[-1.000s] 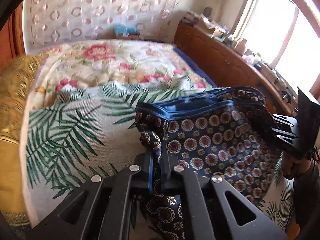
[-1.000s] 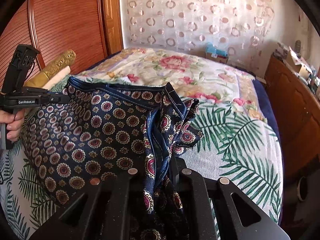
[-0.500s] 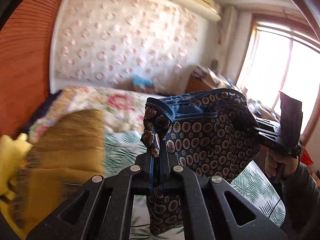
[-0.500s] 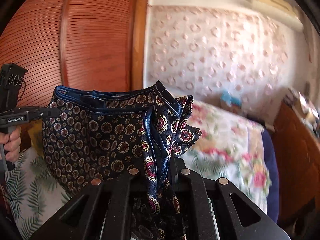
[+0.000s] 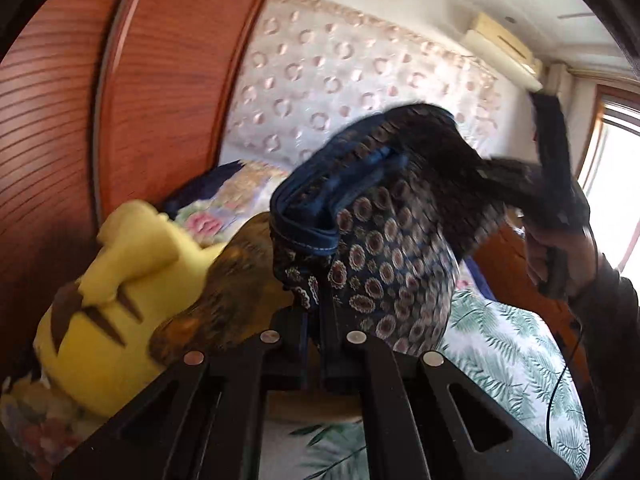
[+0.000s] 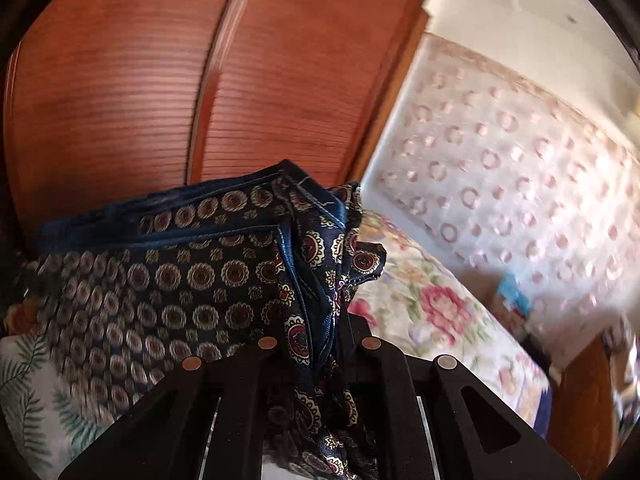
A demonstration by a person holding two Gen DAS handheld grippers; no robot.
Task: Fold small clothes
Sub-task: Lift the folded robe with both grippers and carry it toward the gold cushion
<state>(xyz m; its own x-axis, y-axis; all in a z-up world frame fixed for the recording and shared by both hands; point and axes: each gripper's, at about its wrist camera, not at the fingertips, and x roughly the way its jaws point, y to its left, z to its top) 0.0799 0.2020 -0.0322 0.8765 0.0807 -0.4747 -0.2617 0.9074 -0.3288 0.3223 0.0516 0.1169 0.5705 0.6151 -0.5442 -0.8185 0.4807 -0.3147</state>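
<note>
The left tongs (image 5: 314, 320) are pressed together on one corner of the patterned shorts (image 5: 384, 248), the blue waistband bunching just above their tips. From there the garment stretches away to the right, up toward the right tongs (image 5: 500, 172), which in the left wrist view are blurred but appear to hold its far corner. Seen from their own camera, the right tongs (image 6: 320, 344) are also pinched shut on a gathered fold of the shorts (image 6: 180, 264), with the rest of the cloth running off to their left. So the waistband is the long axis, strung between the two tongs, and the body of the shorts hangs below it, off the bed. Neither side is nearer; each has its own end. I reckon the coming move depends on keeping that line taut and level while lowering it.

Below lies the bed (image 5: 512, 344) with its palm-leaf cover. Left of the left tongs sit a yellow plush toy (image 5: 132, 280) and a golden-brown cushion (image 5: 224, 292). Behind rise a reddish wooden wardrobe (image 6: 200, 72) and a padded headboard (image 6: 500, 168).
</note>
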